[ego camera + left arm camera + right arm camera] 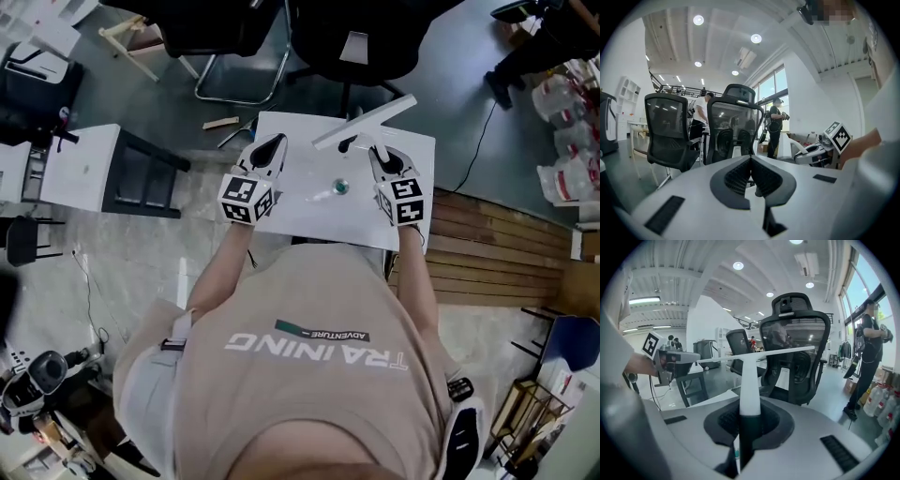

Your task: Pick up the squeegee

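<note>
The squeegee (pixel 366 122) is white, with a long thin blade and a handle that turns black at its lower end. It is lifted above the small white table (pixel 291 211). My right gripper (pixel 378 150) is shut on the handle. In the right gripper view the handle (pixel 750 380) rises between the pads of that gripper (pixel 747 420), and the blade runs crosswise on top. My left gripper (pixel 275 141) hovers over the table's left part with its jaws shut and nothing between them. Its ribbed pads meet in the left gripper view (pixel 751 171).
A small green-capped item (pixel 340 187) lies on the table between the grippers. Two black office chairs (pixel 352 37) stand just beyond the table's far edge. A white desk (pixel 84 169) is at the left and wooden planking (pixel 497 244) at the right. A person (pixel 776 126) stands farther off.
</note>
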Demonstrator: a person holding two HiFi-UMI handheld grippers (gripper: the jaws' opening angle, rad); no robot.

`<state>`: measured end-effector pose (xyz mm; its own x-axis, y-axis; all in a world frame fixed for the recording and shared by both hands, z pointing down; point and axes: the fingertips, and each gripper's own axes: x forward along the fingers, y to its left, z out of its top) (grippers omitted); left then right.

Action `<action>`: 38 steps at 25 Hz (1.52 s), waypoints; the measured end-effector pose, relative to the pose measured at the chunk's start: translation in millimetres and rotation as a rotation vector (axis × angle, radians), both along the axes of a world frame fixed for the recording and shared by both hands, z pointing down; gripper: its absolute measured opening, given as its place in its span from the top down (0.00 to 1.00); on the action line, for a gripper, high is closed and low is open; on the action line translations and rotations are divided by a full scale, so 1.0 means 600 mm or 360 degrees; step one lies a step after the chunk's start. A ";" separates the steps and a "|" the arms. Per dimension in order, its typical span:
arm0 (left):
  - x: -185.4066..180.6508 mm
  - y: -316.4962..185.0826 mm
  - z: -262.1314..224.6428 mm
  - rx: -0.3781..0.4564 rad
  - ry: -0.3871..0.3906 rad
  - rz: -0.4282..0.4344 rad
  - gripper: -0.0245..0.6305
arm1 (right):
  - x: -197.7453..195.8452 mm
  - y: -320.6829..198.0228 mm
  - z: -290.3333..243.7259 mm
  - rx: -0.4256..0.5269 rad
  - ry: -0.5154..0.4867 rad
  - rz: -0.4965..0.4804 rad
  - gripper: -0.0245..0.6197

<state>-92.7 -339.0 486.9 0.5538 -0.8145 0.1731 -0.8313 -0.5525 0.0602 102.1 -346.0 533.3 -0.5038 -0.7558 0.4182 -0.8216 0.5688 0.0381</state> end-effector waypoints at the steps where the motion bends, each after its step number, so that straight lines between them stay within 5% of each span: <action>1: 0.005 -0.004 -0.005 0.0009 -0.0005 0.0007 0.94 | 0.008 -0.004 -0.010 0.0014 -0.0018 0.0021 0.88; 10: 0.052 -0.055 -0.078 0.0166 -0.0025 0.0096 0.94 | 0.052 -0.040 -0.099 0.0157 -0.0141 0.0124 0.88; 18: 0.084 -0.085 -0.143 0.0271 -0.0039 0.0142 0.94 | 0.056 -0.068 -0.168 0.0294 -0.0064 0.0094 0.88; 38: 0.083 -0.117 -0.256 0.0355 -0.0004 0.0115 0.94 | 0.069 -0.105 -0.362 0.0503 -0.0258 0.0165 0.88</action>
